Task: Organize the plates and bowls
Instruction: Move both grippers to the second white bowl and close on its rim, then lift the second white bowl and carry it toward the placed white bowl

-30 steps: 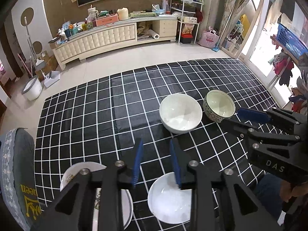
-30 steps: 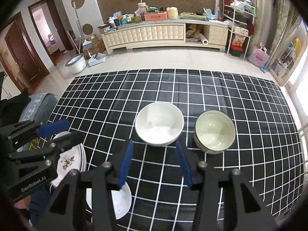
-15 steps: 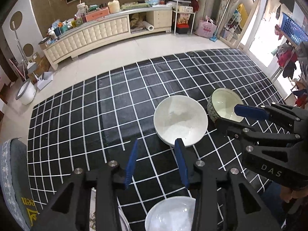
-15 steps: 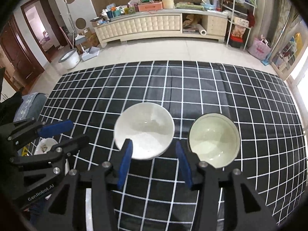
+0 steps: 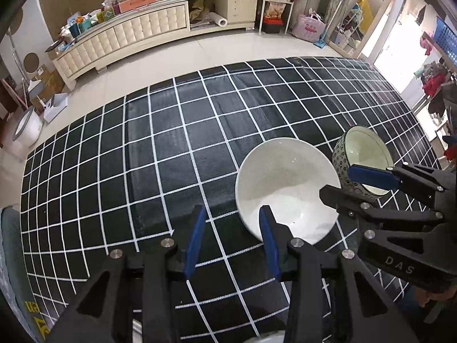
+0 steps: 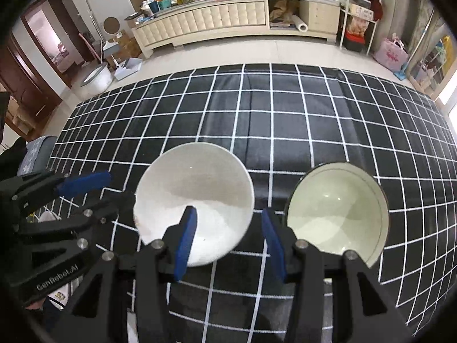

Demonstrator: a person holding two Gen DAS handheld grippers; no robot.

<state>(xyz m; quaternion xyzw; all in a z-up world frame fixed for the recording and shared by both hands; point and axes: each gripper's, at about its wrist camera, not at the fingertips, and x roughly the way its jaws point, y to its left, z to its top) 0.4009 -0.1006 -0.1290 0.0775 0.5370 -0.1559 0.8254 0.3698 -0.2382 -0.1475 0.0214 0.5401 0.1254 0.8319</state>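
A large white bowl (image 5: 285, 183) (image 6: 197, 197) stands on the black grid cloth. To its right stands a smaller patterned bowl (image 5: 362, 157) with a pale green inside (image 6: 337, 208). My left gripper (image 5: 231, 237) is open and empty, its right finger at the white bowl's near-left rim. My right gripper (image 6: 228, 240) is open and empty, its jaws on either side of the white bowl's near-right rim. The right gripper also shows in the left wrist view (image 5: 340, 183), between the two bowls. The left gripper also shows in the right wrist view (image 6: 114, 188), left of the white bowl.
The black grid cloth (image 5: 171, 154) covers the floor area. A plate edge (image 6: 57, 294) shows at the lower left behind the left gripper. A grey cushion (image 5: 11, 257) lies at the cloth's left edge. A long cream cabinet (image 6: 214, 20) lines the far wall.
Both grippers have moved forward and down toward the white bowl. The small white plates near the front have dropped out of the left wrist view.
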